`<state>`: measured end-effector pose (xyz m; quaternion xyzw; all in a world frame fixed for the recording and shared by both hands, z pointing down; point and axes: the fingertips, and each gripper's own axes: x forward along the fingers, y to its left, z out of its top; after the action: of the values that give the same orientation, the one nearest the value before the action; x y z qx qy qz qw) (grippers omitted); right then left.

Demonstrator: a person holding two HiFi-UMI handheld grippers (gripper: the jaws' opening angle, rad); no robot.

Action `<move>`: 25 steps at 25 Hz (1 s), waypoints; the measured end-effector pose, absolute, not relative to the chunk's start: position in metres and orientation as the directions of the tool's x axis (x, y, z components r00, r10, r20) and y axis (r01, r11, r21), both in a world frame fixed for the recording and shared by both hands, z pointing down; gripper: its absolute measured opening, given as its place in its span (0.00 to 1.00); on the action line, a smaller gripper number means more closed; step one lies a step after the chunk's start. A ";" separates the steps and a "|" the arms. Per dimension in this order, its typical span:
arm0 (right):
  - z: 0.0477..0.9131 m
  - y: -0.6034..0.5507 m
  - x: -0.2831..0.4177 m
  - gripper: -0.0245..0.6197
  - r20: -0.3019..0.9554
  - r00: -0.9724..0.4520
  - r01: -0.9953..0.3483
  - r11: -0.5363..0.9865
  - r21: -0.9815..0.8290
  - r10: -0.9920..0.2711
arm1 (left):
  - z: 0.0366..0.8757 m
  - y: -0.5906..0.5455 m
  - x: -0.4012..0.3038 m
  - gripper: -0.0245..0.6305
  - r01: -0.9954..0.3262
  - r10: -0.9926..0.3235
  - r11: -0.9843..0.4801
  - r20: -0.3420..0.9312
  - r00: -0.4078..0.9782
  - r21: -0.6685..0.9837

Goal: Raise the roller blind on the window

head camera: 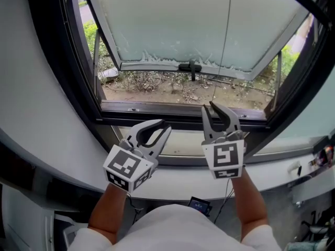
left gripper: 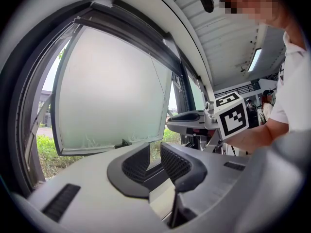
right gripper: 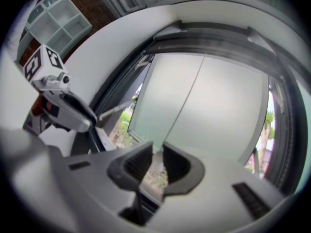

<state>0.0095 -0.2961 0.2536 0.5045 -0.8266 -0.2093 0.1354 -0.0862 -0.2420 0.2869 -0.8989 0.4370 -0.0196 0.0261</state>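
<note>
Jaws stand spread on both grippers, pinching nothing. No roller blind shows in any view; only a thin cord (head camera: 226, 35), likely its pull, hangs before the frosted pane (head camera: 167, 20) and comes down to the tips of the right gripper (head camera: 212, 111). I judge that this gripper should seat the cord deep between its pads, close firmly, then pull along the cord, not sideways. Beside it, the left gripper (head camera: 163, 127) could take the next hold
</note>
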 end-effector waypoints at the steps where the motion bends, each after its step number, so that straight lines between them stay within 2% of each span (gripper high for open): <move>1: 0.251 -0.296 0.009 0.16 0.009 -0.454 -0.777 0.401 0.485 -0.891 | 0.287 -0.242 -0.086 0.16 -0.784 -0.786 -0.617 0.012 0.618 -0.063; 25: 0.212 -0.294 0.004 0.15 -0.061 -0.467 -0.783 0.381 0.492 -0.882 | 0.293 -0.238 -0.084 0.16 -0.769 -0.769 -0.639 0.023 0.639 -0.022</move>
<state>0.0044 -0.2945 0.2120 0.5050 -0.8241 -0.2335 0.1061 -0.0841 -0.2375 0.2930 -0.9053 0.4245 -0.0148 0.0050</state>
